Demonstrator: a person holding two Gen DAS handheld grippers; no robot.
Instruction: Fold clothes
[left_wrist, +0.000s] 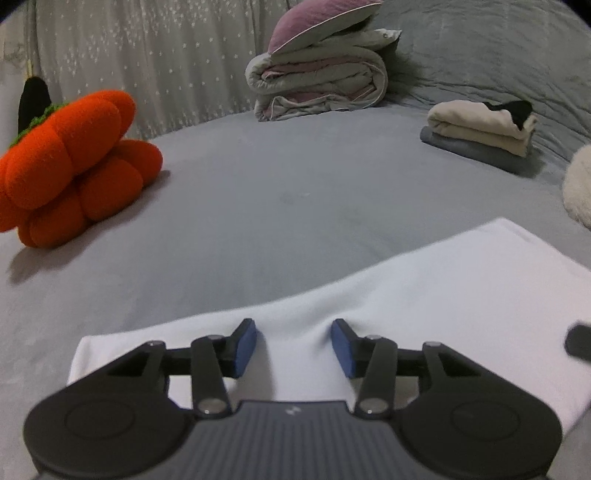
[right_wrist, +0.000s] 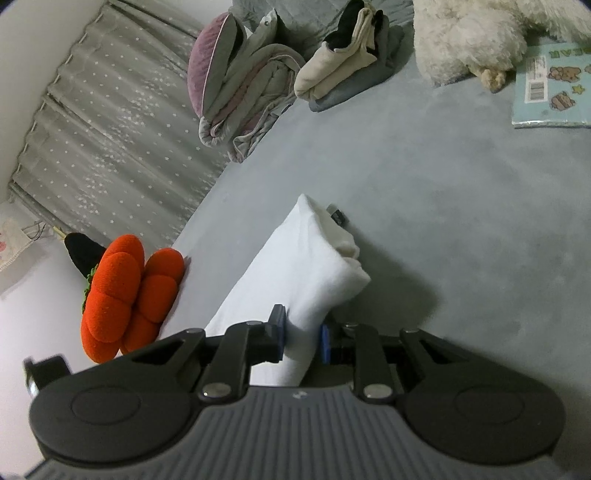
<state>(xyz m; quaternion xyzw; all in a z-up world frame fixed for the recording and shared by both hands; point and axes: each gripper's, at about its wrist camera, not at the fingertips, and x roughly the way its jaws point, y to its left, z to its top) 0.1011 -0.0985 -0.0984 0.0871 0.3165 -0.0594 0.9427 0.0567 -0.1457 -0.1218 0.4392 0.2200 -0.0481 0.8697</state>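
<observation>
Grey bedsheet (left_wrist: 295, 206) stretches ahead of me, with a star-dotted curtain (left_wrist: 129, 74) behind it, an orange pumpkin cushion (left_wrist: 74, 166) off to one side, a bundled quilt (left_wrist: 317, 81) at the back and a small stack of folded clothes (left_wrist: 480, 129) near a fluffy white toy (right_wrist: 472, 33). My white garment (left_wrist: 424, 295) lies on the sheet as a long folded band. My right gripper (right_wrist: 303, 334) is clamped on one end of it, blue pads pinching a thick bunch of cloth that stands up lifted off the bed in that view. My left gripper (left_wrist: 293, 345) hovers over the band's near edge with its jaws apart; cloth shows between the pads, but they are not pressing it. To do this fold well, I judge I should close the left pads on the whole layered edge, not just the top ply, level with my right grip, so both ends travel together and the crease lands straight. Both my grippers point forward and slope downward toward the bed; the right view is tilted, so that wrist looks rolled.
</observation>
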